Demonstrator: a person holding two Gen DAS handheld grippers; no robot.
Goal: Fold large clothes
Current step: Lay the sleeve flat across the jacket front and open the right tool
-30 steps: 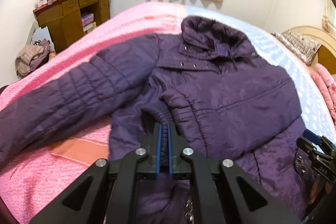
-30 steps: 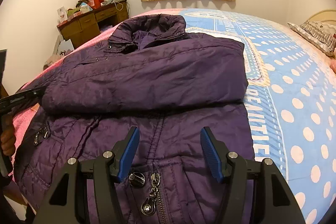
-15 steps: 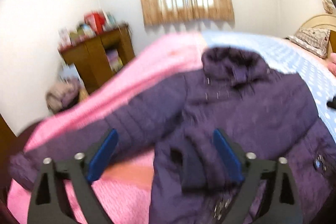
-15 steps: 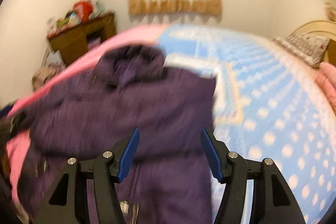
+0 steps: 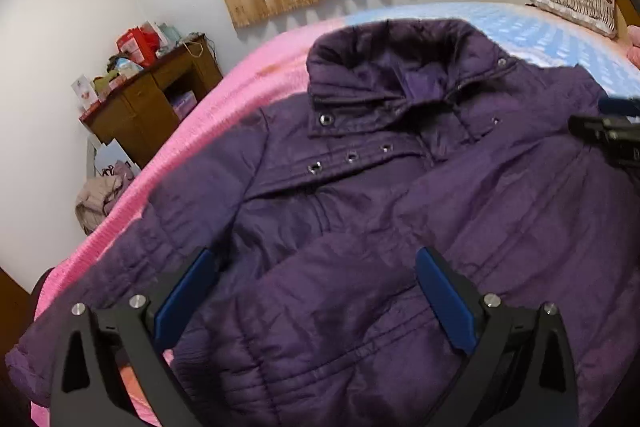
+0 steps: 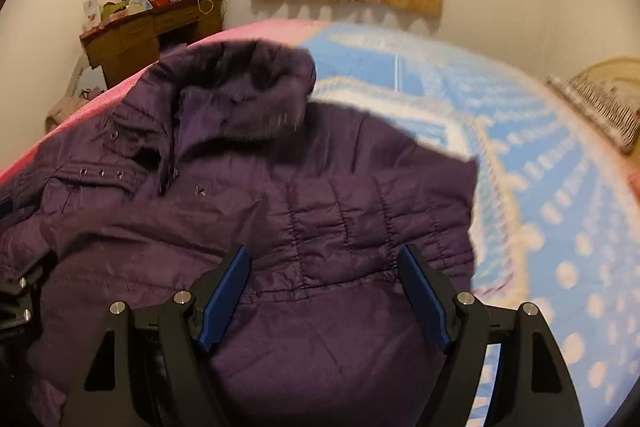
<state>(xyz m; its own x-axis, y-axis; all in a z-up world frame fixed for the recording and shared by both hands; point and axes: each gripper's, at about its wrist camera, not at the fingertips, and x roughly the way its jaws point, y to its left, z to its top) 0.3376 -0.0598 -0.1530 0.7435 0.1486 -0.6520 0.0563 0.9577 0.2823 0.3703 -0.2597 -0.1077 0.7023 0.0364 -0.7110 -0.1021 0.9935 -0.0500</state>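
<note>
The quilted purple padded jacket [image 5: 400, 211] lay on the pink-and-blue bedspread [image 6: 560, 187]; left gripper [image 5: 316, 287] and right gripper [image 6: 324, 283] were both opening above it, gripping nothing.

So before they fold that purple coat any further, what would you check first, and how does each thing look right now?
1. Left gripper free of cloth: ok, its jaws are opening and nothing is pinched between them.
2. Right gripper free of cloth: ok, jaws opening, nothing clamped.
3. Purple coat lying on the bed: ok, collar towards the window.
4. One sleeve folded across the chest: ok.
5. Other sleeve folded in: not ok, it stretches out over the pink blanket.
6. Hem flat and even: cannot tell, it lies below both views.
</note>
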